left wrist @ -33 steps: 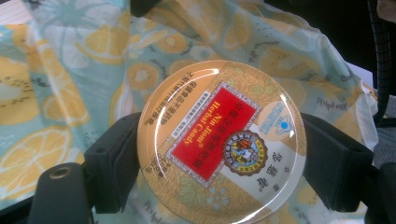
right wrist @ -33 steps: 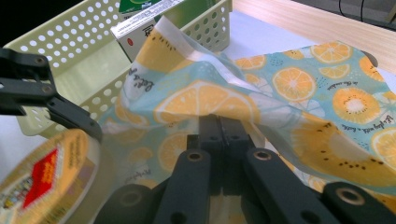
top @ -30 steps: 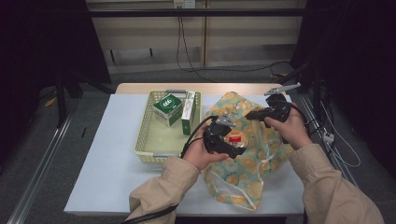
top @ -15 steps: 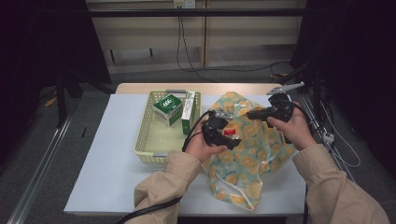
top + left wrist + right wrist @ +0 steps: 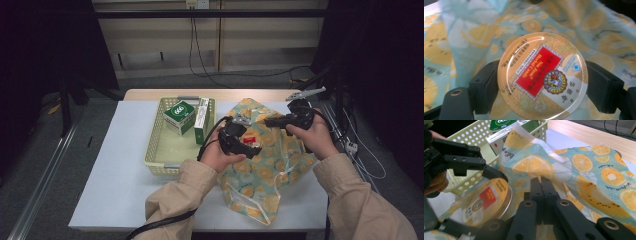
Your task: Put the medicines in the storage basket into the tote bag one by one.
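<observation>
A round gold tin (image 5: 541, 77) with a red "Herbal Candy" label is clamped between the black fingers (image 5: 484, 85) of my left gripper (image 5: 248, 144). It hangs over a cloth bag (image 5: 260, 175) printed with orange slices. In the right gripper view the tin (image 5: 486, 200) sits at the bag's mouth, partly behind a fold of the bag (image 5: 584, 170). My right gripper (image 5: 541, 185) has its jaws pressed together on the bag's raised edge. In the high view the right gripper (image 5: 271, 121) holds that edge up beside the tin (image 5: 251, 140).
A pale yellow perforated basket (image 5: 159, 150) stands left of the bag. It holds a green box (image 5: 178, 116) and a narrow white-and-green carton (image 5: 201, 119). White table surface (image 5: 115, 170) lies left of the basket. Cables trail off the table's right side.
The left gripper has carried the tin a little farther from me, toward the bag's mouth. The right hand has shifted slightly left with the cloth edge still held up.
</observation>
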`<act>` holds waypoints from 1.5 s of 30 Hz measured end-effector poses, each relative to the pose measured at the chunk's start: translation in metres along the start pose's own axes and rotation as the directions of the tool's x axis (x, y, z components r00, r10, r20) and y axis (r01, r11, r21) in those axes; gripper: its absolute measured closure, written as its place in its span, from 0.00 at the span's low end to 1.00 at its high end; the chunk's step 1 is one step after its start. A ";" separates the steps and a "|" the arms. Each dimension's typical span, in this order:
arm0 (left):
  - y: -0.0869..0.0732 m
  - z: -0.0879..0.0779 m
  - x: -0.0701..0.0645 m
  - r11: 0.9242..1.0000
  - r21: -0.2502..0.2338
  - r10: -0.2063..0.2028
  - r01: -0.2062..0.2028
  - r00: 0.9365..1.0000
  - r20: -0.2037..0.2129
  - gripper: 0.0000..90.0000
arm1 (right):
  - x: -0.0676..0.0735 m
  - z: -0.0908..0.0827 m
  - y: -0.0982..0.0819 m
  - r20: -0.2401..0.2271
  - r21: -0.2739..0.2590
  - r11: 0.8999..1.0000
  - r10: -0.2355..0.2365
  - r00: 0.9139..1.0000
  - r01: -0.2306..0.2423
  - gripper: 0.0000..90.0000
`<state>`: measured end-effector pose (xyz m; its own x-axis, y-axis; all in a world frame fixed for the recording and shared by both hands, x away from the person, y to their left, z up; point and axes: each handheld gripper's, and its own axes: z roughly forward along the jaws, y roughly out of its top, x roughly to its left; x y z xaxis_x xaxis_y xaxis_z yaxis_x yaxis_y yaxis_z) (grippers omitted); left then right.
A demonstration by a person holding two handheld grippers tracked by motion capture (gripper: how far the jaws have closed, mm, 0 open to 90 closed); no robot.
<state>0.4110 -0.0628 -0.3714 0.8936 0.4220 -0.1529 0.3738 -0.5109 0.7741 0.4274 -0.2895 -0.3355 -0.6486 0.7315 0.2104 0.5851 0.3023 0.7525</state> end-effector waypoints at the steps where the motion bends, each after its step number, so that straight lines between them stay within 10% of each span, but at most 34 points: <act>1: 0.001 0.000 -0.002 1.000 -0.001 0.005 -0.005 1.000 0.002 0.23 | 0.000 0.001 0.000 -0.001 -0.001 1.000 0.000 1.000 0.000 1.00; 8: 0.008 0.017 -0.010 1.000 0.020 0.014 -0.014 1.000 0.020 0.23 | -0.003 0.002 0.000 0.008 -0.004 1.000 0.009 1.000 -0.009 1.00; 17: 0.024 0.052 0.022 0.998 0.048 -0.040 0.043 0.997 -0.065 0.23 | -0.016 0.003 0.003 0.016 -0.006 0.999 0.038 0.999 -0.038 1.00; 21: 0.035 0.066 0.040 0.998 0.033 -0.054 0.060 0.985 -0.165 0.22 | -0.024 0.004 0.002 0.027 -0.017 0.998 0.064 0.998 -0.063 1.00; 25: 0.041 0.071 0.051 0.996 -0.011 -0.092 0.091 0.987 -0.130 0.16 | -0.031 0.004 0.003 0.045 -0.031 0.996 0.087 0.995 -0.085 1.00; 45: 0.027 -0.028 0.031 1.000 0.007 -0.024 0.024 0.998 -0.056 0.13 | -0.016 0.012 -0.007 0.048 0.007 0.997 0.081 0.996 -0.081 1.00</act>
<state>0.4415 -0.0422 -0.3379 0.8692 0.4751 -0.1368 0.3970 -0.5060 0.7658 0.4394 -0.2961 -0.3519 -0.5751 0.7821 0.2400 0.6390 0.2463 0.7287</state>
